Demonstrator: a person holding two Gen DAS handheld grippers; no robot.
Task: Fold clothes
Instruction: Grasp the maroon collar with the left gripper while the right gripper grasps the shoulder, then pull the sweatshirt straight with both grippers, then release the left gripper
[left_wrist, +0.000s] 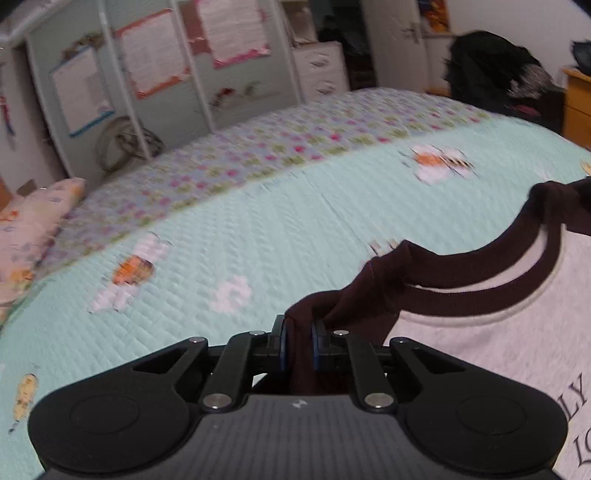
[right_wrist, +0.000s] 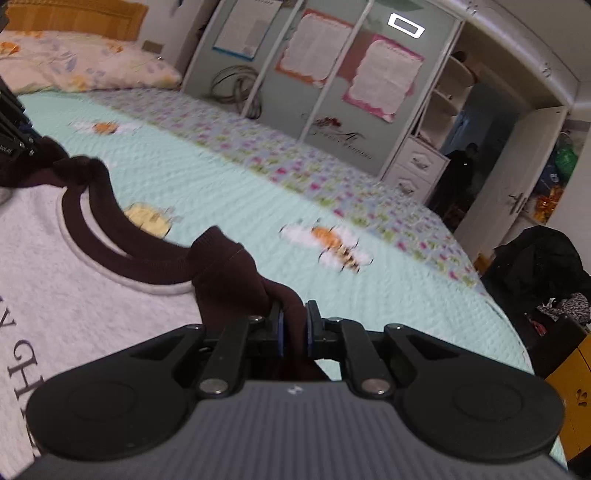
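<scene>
Currently the left gripper (left_wrist: 299, 332) is closed on the dark shoulder fabric of the shirt (left_wrist: 498, 343), and the right gripper (right_wrist: 293, 321) is closed on the opposite shoulder. The shirt hangs spread between them over the near part of the bed (left_wrist: 258, 236), collar (left_wrist: 480, 273) open, grey front with lettering showing. No fold is visible in the shown portion; the lower part is out of view, so progress cannot be fixed. The bed carries a quilted mint cover with bee motifs. A pillow (right_wrist: 85, 62) lies at its head, wardrobe doors (right_wrist: 332, 74) stand beyond, and dark clothes (left_wrist: 491, 70) are piled at the far side.
</scene>
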